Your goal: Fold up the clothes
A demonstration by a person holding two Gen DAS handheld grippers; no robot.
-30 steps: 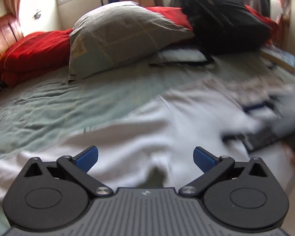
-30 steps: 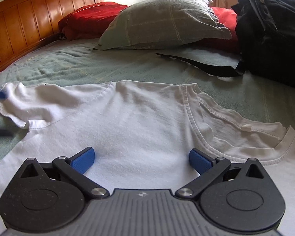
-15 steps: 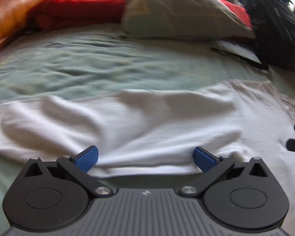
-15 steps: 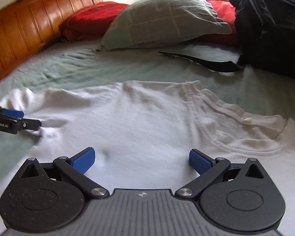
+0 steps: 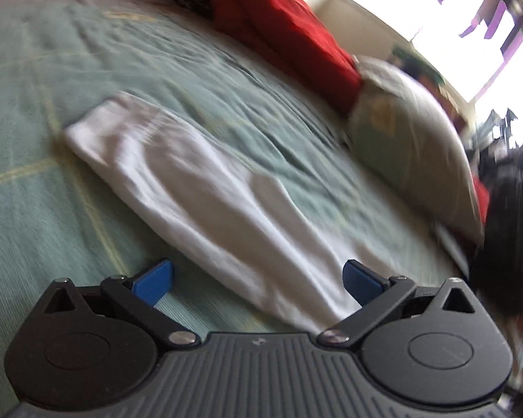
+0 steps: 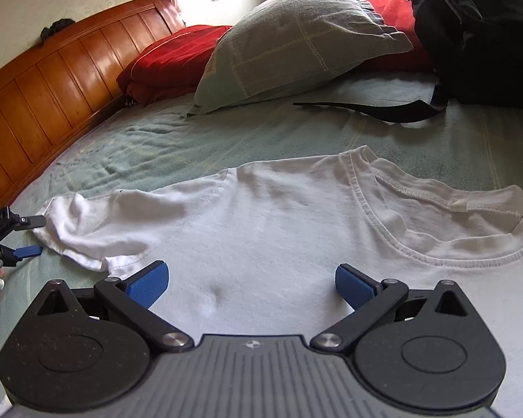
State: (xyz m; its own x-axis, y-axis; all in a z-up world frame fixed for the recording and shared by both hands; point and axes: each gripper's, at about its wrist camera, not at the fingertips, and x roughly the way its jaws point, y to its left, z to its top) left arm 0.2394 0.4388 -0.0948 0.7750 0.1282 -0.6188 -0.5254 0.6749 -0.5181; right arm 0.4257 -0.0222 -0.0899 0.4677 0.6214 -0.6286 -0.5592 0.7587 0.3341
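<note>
Across the green bedspread (image 6: pixel 226 132), white T-shirt (image 6: pixel 279 237) lying flat, long axis sideways, collar right, sleeve (image 6: pixel 94 230) left, my left gripper (image 5: pixel 258 280) and right gripper (image 6: pixel 251 280) both spread wide, holding nothing.

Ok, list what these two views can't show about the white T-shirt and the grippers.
- White T-shirt: hem hidden below the right gripper body; far sleeve cut off at the right wrist view's edge.
- Left wrist view: motion blur hides seams and folds.
- Left gripper: at the sleeve, cropped at the edge; contact unclear.
</note>
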